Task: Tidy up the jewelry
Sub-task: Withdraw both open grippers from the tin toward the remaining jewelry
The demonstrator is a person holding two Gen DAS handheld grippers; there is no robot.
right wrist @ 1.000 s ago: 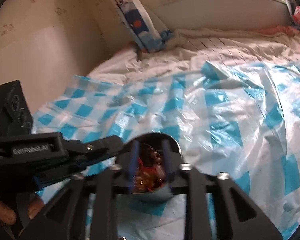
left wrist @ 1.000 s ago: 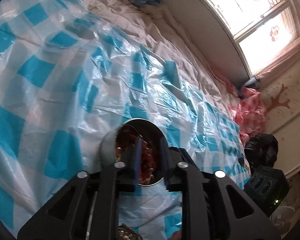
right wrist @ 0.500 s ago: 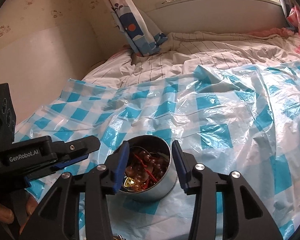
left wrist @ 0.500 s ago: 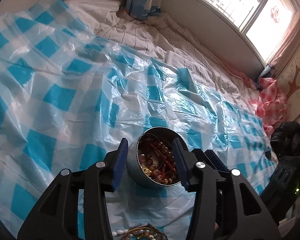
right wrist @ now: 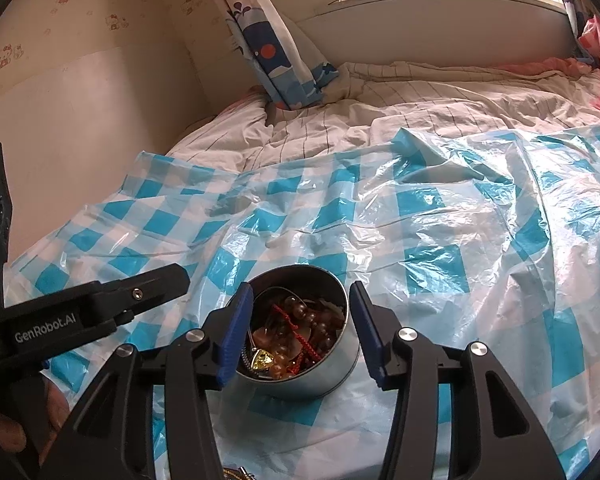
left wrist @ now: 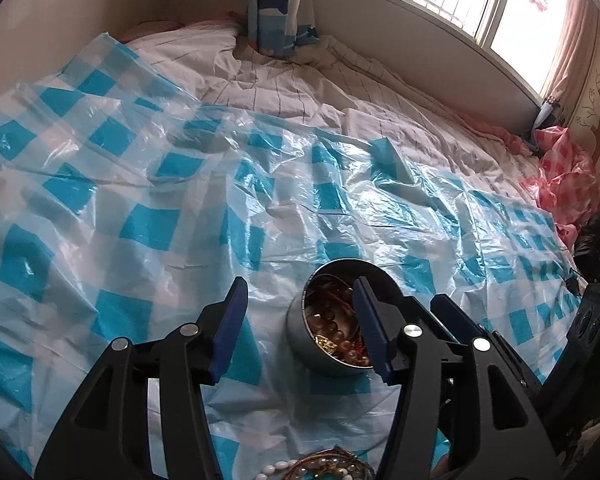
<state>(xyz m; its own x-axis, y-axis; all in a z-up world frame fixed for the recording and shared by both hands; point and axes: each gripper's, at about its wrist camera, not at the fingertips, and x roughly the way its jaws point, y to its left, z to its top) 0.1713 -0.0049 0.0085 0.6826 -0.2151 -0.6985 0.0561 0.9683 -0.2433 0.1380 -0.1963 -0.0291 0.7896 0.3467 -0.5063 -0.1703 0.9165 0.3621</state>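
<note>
On checked plastic sheet (right wrist: 440,216) — round tin (right wrist: 300,332) holding beads; both grippers (right wrist: 298,330) (left wrist: 298,326) just spreading, empty.

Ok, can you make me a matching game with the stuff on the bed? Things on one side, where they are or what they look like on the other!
Things:
1. round metal tin
2. plastic sheet
3. whale-print curtain
4. pearl beads

Descriptions:
A. blue and white checks, spread over the bed
B. hanging by the window at the far end of the bed
C. open, with beads and a red cord inside
D. lying on the sheet at the near edge, below the left gripper

Pairs: 1-C, 2-A, 3-B, 4-D
</note>
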